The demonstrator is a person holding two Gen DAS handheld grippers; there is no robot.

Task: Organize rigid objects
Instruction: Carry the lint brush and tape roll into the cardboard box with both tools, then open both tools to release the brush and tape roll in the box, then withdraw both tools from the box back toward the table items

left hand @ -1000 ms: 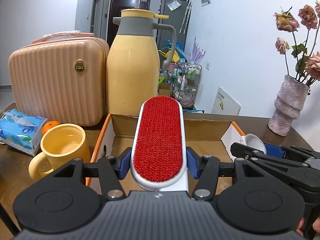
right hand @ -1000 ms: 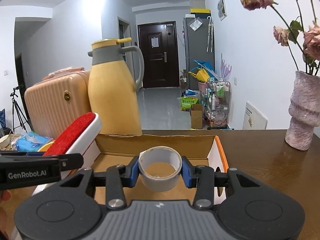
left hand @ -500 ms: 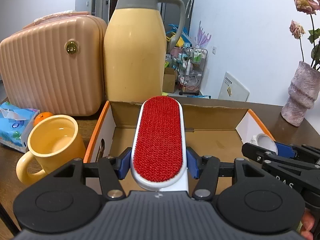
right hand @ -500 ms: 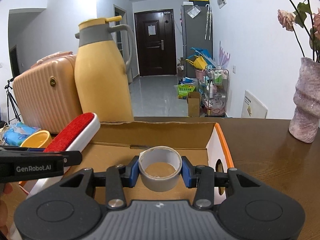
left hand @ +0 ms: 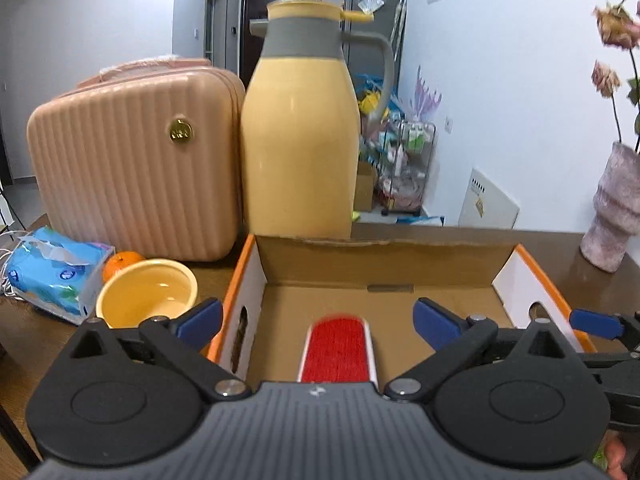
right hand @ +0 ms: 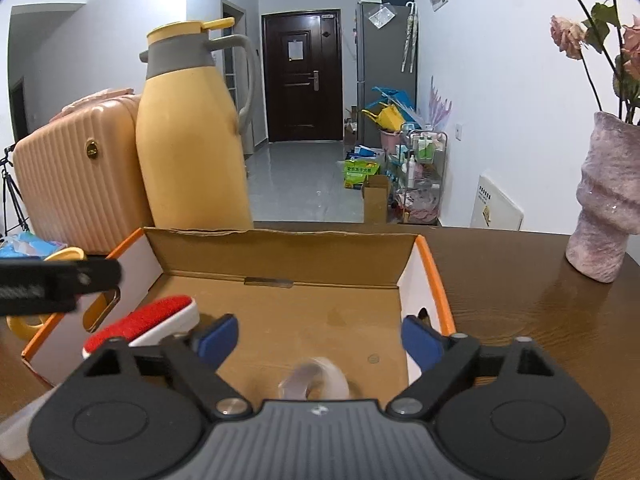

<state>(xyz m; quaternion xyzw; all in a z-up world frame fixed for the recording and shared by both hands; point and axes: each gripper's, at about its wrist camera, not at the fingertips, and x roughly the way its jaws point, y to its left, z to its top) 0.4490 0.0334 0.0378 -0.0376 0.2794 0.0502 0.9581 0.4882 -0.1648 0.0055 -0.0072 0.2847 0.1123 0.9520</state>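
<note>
Lint brush (left hand: 338, 350) and tape roll (right hand: 316, 380) are dropping into the cardboard box (right hand: 288, 256) as my left tongs (left hand: 318, 320) and right tongs (right hand: 320, 338) are opening, nothing clamped, so next I back both out for more items.

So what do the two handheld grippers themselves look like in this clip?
Both are alike: the left gripper and the right gripper have a grey ribbed body with a small white logo, matte black linkage arms on round black hubs with silver pivot screws, and blue pads on the fingertips. No cables or sleeves show.
</note>
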